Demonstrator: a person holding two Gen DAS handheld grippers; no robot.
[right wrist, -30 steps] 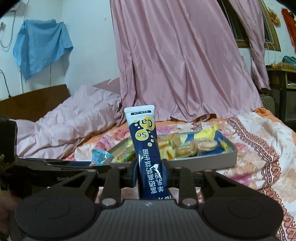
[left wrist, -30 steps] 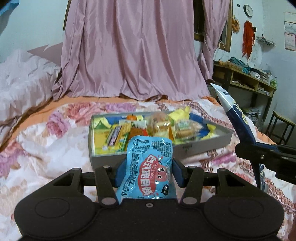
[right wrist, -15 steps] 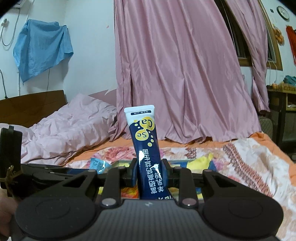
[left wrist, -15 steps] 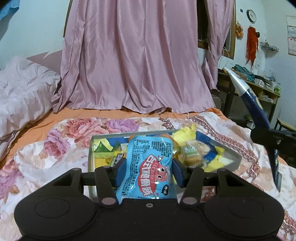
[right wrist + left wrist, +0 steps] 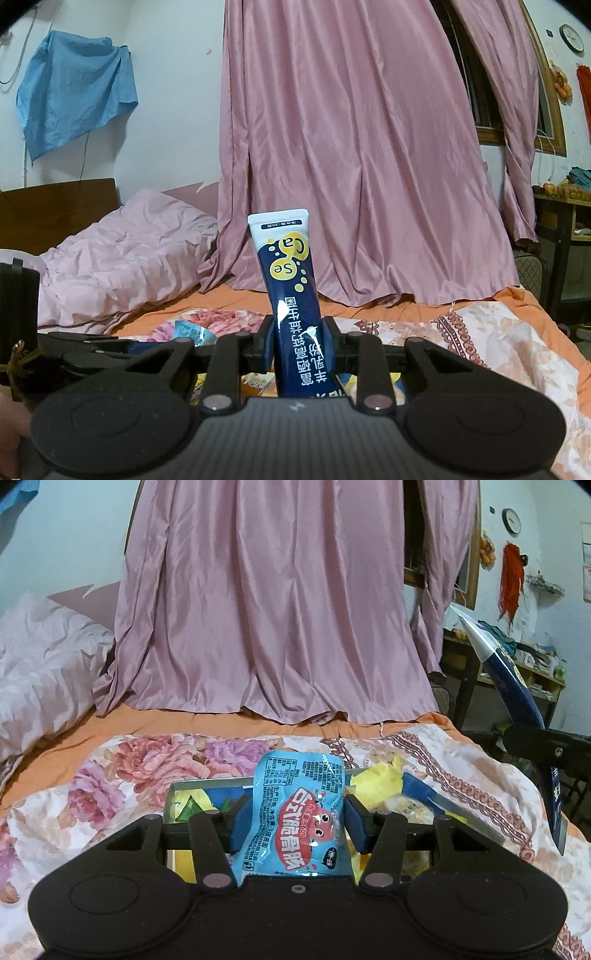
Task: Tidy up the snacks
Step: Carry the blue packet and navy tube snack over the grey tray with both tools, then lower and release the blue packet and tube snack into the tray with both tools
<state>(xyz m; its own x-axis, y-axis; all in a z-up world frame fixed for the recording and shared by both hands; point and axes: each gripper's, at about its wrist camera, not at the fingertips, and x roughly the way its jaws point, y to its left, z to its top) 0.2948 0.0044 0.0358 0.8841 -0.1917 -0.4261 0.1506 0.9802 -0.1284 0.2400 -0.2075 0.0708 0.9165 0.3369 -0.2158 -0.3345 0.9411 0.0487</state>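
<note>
Fingers of the left gripper clamp a glossy light-blue snack packet with red print. Right gripper pinches an upright navy tube, white-ended with yellow dots.

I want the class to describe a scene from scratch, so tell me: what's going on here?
A person is sorting snacks on a bed with a handheld gripper in each hand. The left gripper is shut on a light blue snack packet; the right gripper is shut on a navy tube-shaped pack, held upright. Both hover over a grey tray of assorted snacks lying on the floral bedspread. Neither item has been put down.
</note>
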